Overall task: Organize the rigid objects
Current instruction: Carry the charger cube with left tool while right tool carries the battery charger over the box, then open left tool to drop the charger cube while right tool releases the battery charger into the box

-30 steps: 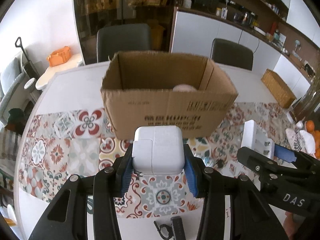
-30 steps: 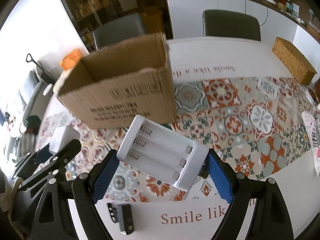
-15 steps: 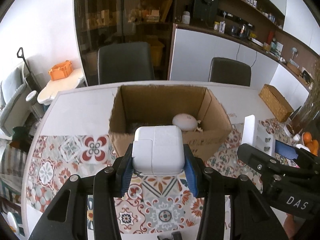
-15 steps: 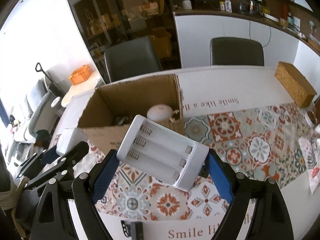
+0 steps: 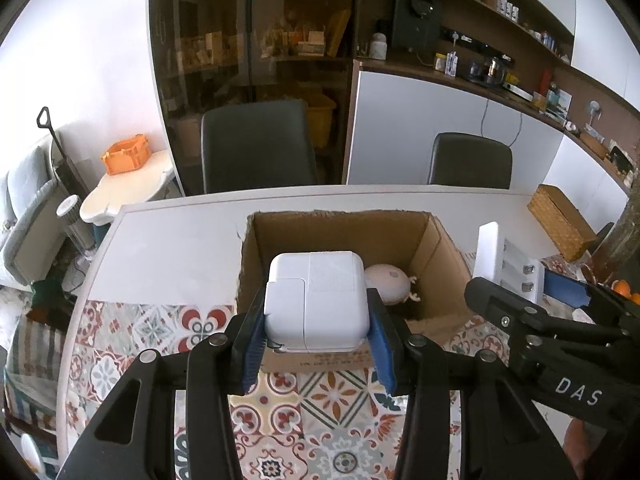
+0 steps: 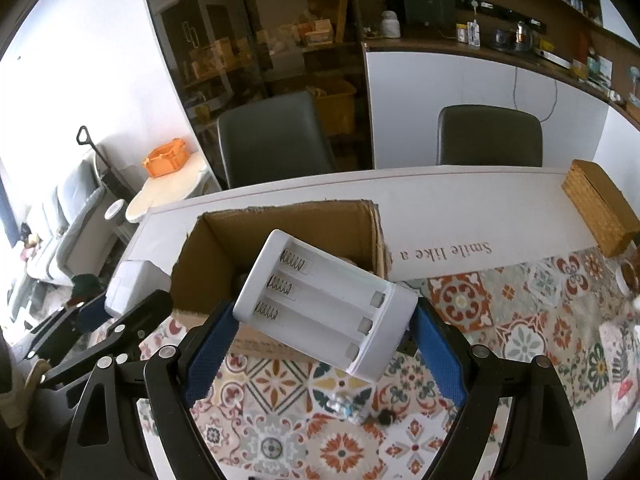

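My left gripper (image 5: 316, 344) is shut on a white square power adapter (image 5: 316, 300), held above the near wall of an open cardboard box (image 5: 440, 248). A pale round toy (image 5: 390, 282) lies inside the box at the right. My right gripper (image 6: 324, 340) is shut on a white battery charger (image 6: 324, 304) with three empty slots, tilted, just in front of the same box (image 6: 208, 256). From the left wrist view the charger (image 5: 504, 262) and right gripper (image 5: 532, 300) show at the right; from the right wrist view the adapter (image 6: 128, 288) shows at the left.
The box stands on a white table (image 5: 172, 248) with a patterned tile runner (image 6: 520, 312). A wicker box (image 6: 600, 208) sits at the far right. Small dark and shiny bits (image 6: 360, 412) lie on the runner below the charger. Two dark chairs (image 5: 256, 144) stand behind the table.
Both grippers have risen with their loads and moved toward the box. The box now looks lower and its inside, with the round toy, has come into sight.
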